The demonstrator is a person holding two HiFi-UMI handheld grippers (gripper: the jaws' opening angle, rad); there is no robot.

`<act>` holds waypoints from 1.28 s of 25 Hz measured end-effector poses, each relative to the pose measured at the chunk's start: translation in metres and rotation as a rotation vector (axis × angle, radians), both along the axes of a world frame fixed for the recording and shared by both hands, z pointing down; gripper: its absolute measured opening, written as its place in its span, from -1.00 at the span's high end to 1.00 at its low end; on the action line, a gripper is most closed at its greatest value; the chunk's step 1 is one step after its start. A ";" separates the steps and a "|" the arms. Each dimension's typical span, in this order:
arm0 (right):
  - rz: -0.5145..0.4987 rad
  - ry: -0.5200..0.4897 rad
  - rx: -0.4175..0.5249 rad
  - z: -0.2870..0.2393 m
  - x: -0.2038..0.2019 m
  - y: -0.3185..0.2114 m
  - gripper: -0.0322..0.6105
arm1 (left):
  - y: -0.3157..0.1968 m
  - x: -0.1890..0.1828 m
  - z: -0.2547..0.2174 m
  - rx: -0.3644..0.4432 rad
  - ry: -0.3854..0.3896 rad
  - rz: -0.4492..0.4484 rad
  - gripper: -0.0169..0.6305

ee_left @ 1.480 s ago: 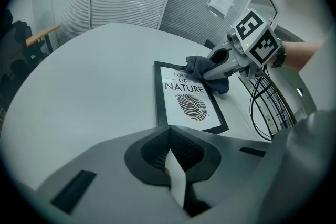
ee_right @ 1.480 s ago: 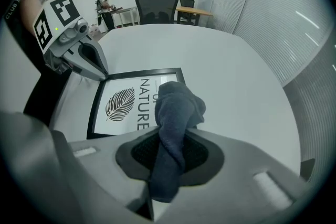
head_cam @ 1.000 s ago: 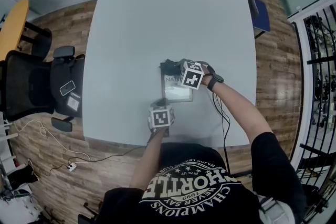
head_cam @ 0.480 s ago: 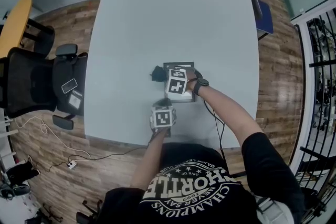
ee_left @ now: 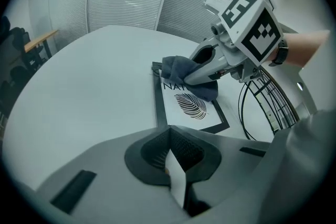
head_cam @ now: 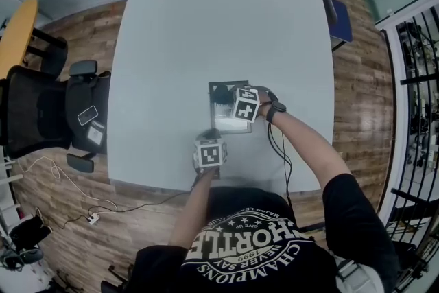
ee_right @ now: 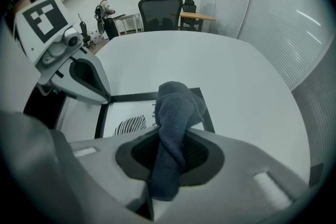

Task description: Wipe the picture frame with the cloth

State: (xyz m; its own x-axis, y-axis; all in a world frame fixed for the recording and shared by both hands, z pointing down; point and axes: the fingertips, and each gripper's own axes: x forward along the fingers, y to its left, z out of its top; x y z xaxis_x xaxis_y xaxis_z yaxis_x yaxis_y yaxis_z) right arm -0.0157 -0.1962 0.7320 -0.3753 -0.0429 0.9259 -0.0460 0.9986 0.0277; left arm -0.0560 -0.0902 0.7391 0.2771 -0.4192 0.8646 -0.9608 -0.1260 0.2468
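the counter (head_cam: pixel 171 44) is a broad white slab. the picture frame (head_cam: pixel 228 123) lies flat and face up at its near middle, close to the person's edge. laid flat, the frame has firm backing under the wiping pressure.

the left gripper (head_cam: pixel 209 138) sits at the frame's near left corner. its jaws are clenched together, with no object seen between them. judged from this position, it steadies the frame against sliding. actual contact with the frame cannot be confirmed.

the right gripper (head_cam: pixel 228 98) reaches over the frame's far end. its jaws are grasping the cloth (head_cam: pixel 220 95), a dark grey wad. the bunched end projects beyond the jaws, so that fabric rather than gripper meets the frame's face.

view differences:
- the head view gives the layout only, because the marker cubes cover much of the frame.
- the left gripper view shows the black border, the white mat and the leaf print (ee_left: pixel 191 106). it also shows the cloth resting on the far part of the frame, over some lettering.
- the right gripper view shows the cloth pinched through the throat of the jaws and hanging over the frame's edge. it also shows the left gripper's tip at the frame corner and an office chair (ee_right: pixel 160 8) beyond the counter.

judgement: wiping is in progress at the far end, and the leaf area has yet to be covered.
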 end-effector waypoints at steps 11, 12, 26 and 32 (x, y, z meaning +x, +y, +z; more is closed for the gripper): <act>0.021 0.048 0.043 -0.003 0.061 -0.008 0.67 | -0.002 0.015 0.007 0.037 0.033 0.043 0.93; 0.030 0.046 0.041 -0.003 0.063 -0.009 0.67 | -0.002 0.015 0.008 0.040 0.030 0.043 0.93; -0.021 -0.107 0.009 -0.032 -0.035 0.008 0.66 | 0.001 0.008 0.000 -0.016 0.039 0.007 0.93; 0.015 -0.199 -0.044 -0.037 -0.083 0.014 0.66 | -0.001 0.009 0.001 -0.013 0.072 -0.008 0.93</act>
